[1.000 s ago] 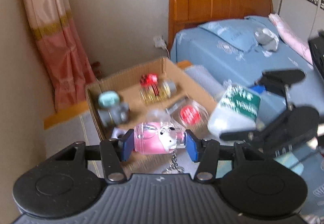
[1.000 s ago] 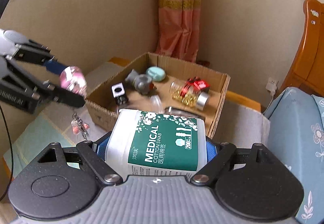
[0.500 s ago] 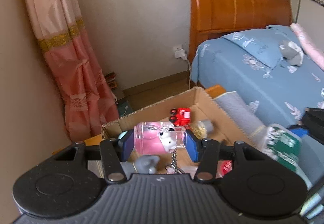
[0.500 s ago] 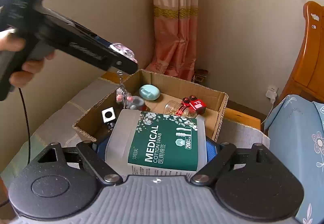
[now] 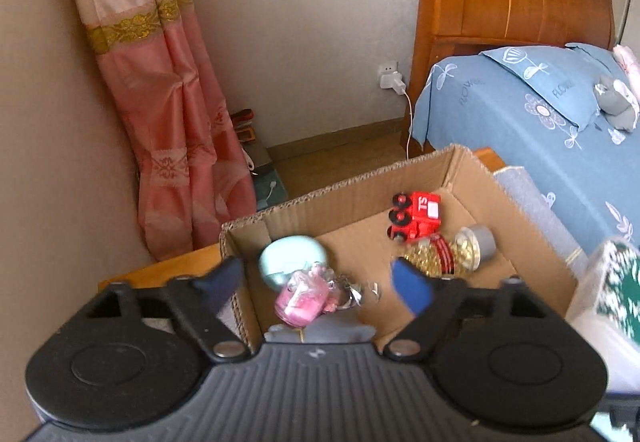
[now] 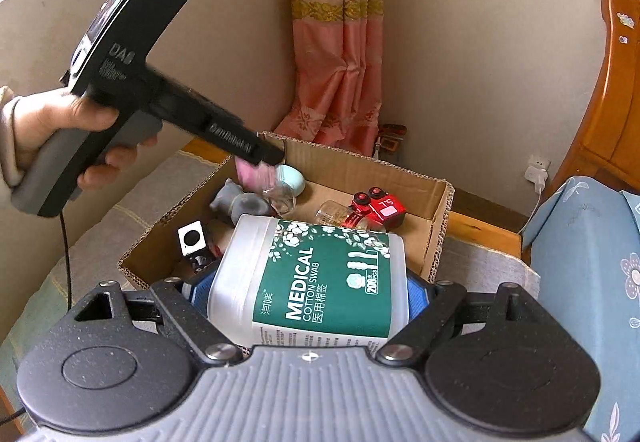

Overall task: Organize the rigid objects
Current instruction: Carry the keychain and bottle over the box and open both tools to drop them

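Note:
My left gripper (image 5: 316, 276) hangs over the cardboard box (image 5: 352, 198) with its jaws opening. The pink keychain bottle (image 5: 304, 300) is blurred between and below the blue pads (image 5: 412, 290), and neither pad touches it. In the right wrist view a hand holds the left gripper (image 6: 264, 156) above the box's left side, and the pink bottle (image 6: 256, 176) sits just under its tip. My right gripper (image 6: 306, 294) is shut on a white jar of cotton swabs with a green label (image 6: 320, 278), held lying flat at the box's near edge (image 6: 136, 266).
Inside the box lie a mint round case (image 5: 290, 260), a red toy train (image 5: 416, 216), a bottle of gold beads (image 5: 444, 254), a grey figure (image 6: 240, 204) and a white cube (image 6: 192, 238). A bed with a blue sheet (image 5: 520, 130) stands at the right, and a pink curtain (image 5: 168, 114) hangs behind.
The left gripper came in over the box and dipped, then its jaws spread and let go of the pink bottle. The right gripper moved nearer the box with the jar.

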Demonstrator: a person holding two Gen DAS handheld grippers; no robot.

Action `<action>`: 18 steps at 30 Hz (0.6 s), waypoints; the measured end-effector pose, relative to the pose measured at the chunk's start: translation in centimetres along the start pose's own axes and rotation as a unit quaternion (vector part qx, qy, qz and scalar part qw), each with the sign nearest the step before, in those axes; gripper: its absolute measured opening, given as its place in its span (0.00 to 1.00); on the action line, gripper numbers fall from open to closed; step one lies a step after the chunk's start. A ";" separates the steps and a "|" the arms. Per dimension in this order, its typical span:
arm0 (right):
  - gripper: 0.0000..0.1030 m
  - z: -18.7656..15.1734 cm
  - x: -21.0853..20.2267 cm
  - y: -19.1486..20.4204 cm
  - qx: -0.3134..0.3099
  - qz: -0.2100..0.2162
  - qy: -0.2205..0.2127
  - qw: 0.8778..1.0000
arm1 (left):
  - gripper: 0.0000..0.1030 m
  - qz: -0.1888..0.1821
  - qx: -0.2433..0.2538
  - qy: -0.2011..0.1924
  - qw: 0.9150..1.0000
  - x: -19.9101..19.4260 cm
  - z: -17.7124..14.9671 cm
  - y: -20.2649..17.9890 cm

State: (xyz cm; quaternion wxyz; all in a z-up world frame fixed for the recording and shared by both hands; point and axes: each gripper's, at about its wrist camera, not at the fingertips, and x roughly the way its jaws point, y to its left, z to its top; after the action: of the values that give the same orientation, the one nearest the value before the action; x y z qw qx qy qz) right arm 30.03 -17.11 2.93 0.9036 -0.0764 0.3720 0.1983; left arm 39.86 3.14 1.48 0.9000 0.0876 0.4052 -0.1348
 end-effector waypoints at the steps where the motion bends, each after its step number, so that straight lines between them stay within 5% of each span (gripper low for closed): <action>1: 0.86 0.1 0.1 0.1 0.000 0.001 0.002 1.000 | 0.85 0.002 0.001 -0.002 1.000 -0.2 -0.3 0.1; 5: 0.86 0.6 1.0 0.5 -0.003 0.004 0.008 1.000 | 0.94 -0.008 -0.014 -0.003 1.000 -1.3 -1.3 0.9; 18: 0.86 4.3 5.9 2.1 -0.010 0.005 0.040 0.999 | 0.95 0.022 -0.028 -0.036 0.999 -6.2 -5.1 3.0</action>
State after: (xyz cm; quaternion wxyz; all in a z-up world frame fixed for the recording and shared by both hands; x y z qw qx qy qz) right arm 35.77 -12.16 1.86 0.8863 -0.0919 0.4060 0.2031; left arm 33.23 8.42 2.94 0.9189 0.0666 0.3740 -0.1064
